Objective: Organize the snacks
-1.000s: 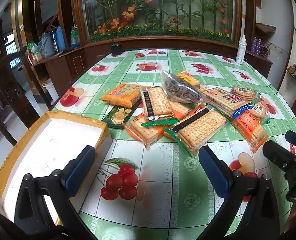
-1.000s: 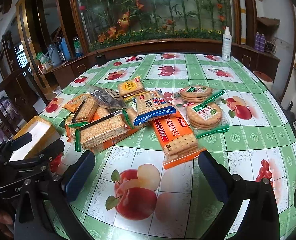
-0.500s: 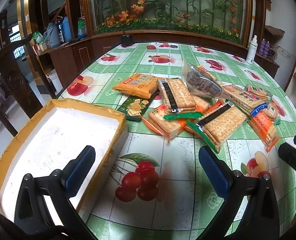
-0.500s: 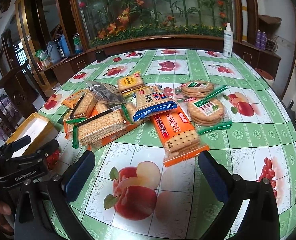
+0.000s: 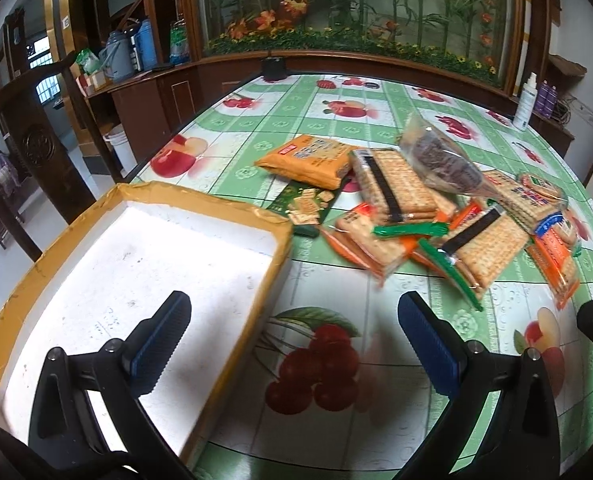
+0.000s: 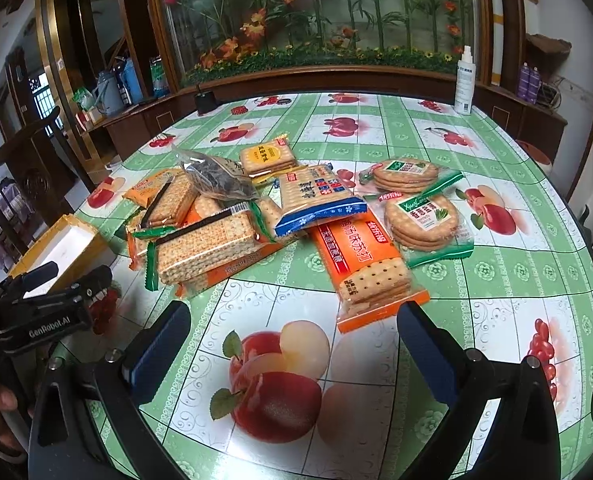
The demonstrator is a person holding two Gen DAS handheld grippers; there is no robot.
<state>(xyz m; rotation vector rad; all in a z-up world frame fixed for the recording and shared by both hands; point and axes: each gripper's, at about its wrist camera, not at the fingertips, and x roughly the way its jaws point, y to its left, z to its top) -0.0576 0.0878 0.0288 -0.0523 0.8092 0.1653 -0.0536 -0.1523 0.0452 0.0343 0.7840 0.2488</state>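
Observation:
A pile of cracker packets (image 5: 416,216) lies on the round table; it also shows in the right wrist view (image 6: 280,216). An empty white foam box with a tan rim (image 5: 136,280) sits at the table's left edge, also visible in the right wrist view (image 6: 62,246). My left gripper (image 5: 292,340) is open and empty, over the box's right wall. My right gripper (image 6: 292,348) is open and empty, just short of an orange cracker packet (image 6: 366,264). The left gripper also shows at the left of the right wrist view (image 6: 56,300).
The table has a green fruit-print cloth (image 6: 496,280). A white spray bottle (image 6: 464,84) stands at the far right edge. A dark wooden chair (image 5: 36,152) stands left of the table. A small black object (image 5: 273,68) sits at the far edge.
My left gripper has swung left and nearer the foam box, which now fills more of its view. My right gripper has edged forward toward the orange packet.

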